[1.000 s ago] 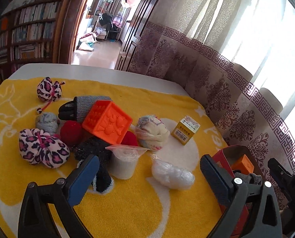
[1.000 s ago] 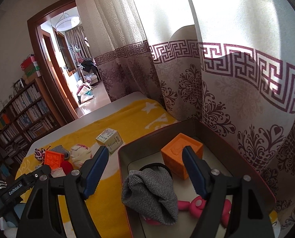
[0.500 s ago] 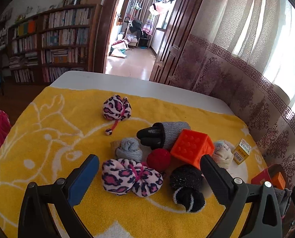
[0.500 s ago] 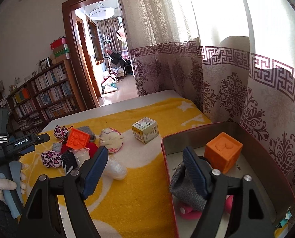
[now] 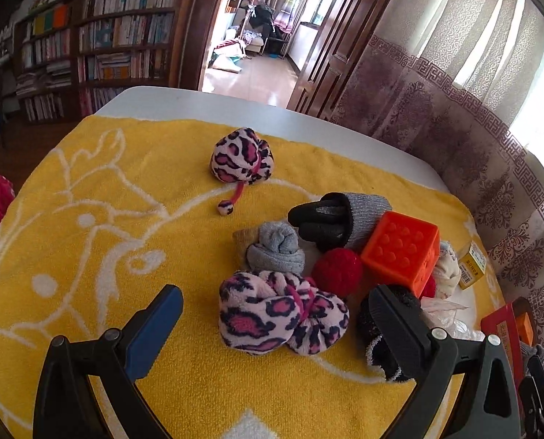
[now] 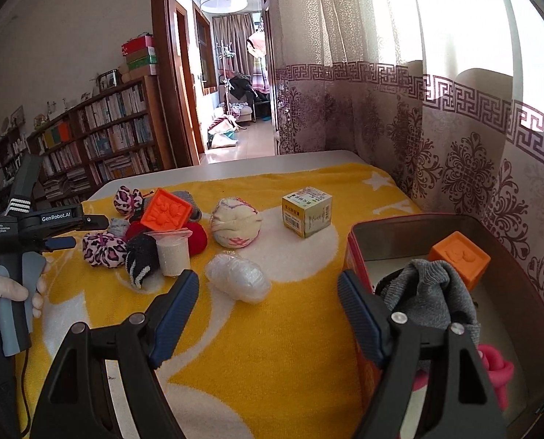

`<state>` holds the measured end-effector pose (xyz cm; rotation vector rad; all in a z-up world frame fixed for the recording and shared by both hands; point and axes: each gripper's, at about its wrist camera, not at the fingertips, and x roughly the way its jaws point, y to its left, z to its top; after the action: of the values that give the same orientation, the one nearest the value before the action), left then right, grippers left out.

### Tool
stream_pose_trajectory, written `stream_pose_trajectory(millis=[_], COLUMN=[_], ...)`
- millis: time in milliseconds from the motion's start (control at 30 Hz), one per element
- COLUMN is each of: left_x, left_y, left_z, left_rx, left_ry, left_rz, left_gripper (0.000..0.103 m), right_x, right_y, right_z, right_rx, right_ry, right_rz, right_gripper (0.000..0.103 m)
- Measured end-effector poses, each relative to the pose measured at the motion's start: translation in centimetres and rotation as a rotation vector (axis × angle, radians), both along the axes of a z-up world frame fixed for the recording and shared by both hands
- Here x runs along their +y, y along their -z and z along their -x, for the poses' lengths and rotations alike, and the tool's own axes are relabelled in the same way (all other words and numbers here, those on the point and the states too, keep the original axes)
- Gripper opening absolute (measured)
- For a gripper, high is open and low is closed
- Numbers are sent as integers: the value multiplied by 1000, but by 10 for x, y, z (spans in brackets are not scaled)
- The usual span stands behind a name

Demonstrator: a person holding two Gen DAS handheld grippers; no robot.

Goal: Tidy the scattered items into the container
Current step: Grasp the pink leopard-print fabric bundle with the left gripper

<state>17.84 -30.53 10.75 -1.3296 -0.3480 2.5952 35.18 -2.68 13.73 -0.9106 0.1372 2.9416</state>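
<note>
My left gripper (image 5: pixel 274 298) is open and hovers just above a pink leopard-print sock bundle (image 5: pixel 283 318). Behind that bundle lie a grey sock roll (image 5: pixel 275 248), a red ball (image 5: pixel 336 270), an orange cube (image 5: pixel 400 252) and a black-and-grey glove (image 5: pixel 341 219). A second leopard bundle (image 5: pixel 241 161) sits farther back. My right gripper (image 6: pixel 268 281) is open and empty over the yellow cloth, left of the red tin (image 6: pixel 360 252). The tin holds an orange cube (image 6: pixel 460 259), a grey glove (image 6: pixel 429 292) and a pink item (image 6: pixel 495 366).
A clear plastic-wrapped lump (image 6: pixel 237 278), a white sock ball (image 6: pixel 235 228), a yellow box (image 6: pixel 306 212) and a bagged cup (image 6: pixel 171 252) lie between pile and tin. Curtains (image 6: pixel 455 128) hang close behind the tin. A person's hand (image 6: pixel 12 292) holds the left gripper.
My left gripper has swung left from near the tin to above the leopard bundle. My right gripper has drawn back out of the tin to the cloth beside it. Both stayed open.
</note>
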Motion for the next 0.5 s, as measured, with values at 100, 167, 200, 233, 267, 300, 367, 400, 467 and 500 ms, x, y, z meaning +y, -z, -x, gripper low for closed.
stream_pose_trajectory(millis=[100, 167, 200, 233, 267, 300, 367, 400, 467, 500], left_x=[6, 7, 7, 8, 9, 12, 16, 17, 14, 13], left_y=[7, 13, 16, 19, 22, 24, 26, 25, 23, 21], left_z=[1, 3, 4, 5, 5, 6, 5, 3, 2, 2], left_rx=[-24, -49, -65, -77, -83, -88, -89, -80, -71, -65], left_ry=[16, 18, 17, 20, 26, 35, 50, 49, 51, 50], left_rz=[17, 24, 22, 19, 17, 20, 32, 40, 7, 1], left_gripper=[103, 103, 103, 103, 103, 102, 86, 75, 66, 62], right_x=[-4, -4, -4, -3, -2, -1, 0, 1, 1, 0], right_y=[6, 9, 9, 10, 10, 11, 13, 14, 15, 16], right_z=[3, 4, 4, 4, 5, 5, 6, 7, 7, 8], right_rx=[-18, -27, -29, -31, -32, -34, -39, -41, -44, -44], right_ry=[-12, -14, -14, -14, -13, -12, -9, -8, -9, -13], right_rz=[-5, -2, 2, 5, 9, 14, 22, 24, 20, 20], right_gripper=[81, 81, 81, 81, 81, 81, 81, 81, 81, 81])
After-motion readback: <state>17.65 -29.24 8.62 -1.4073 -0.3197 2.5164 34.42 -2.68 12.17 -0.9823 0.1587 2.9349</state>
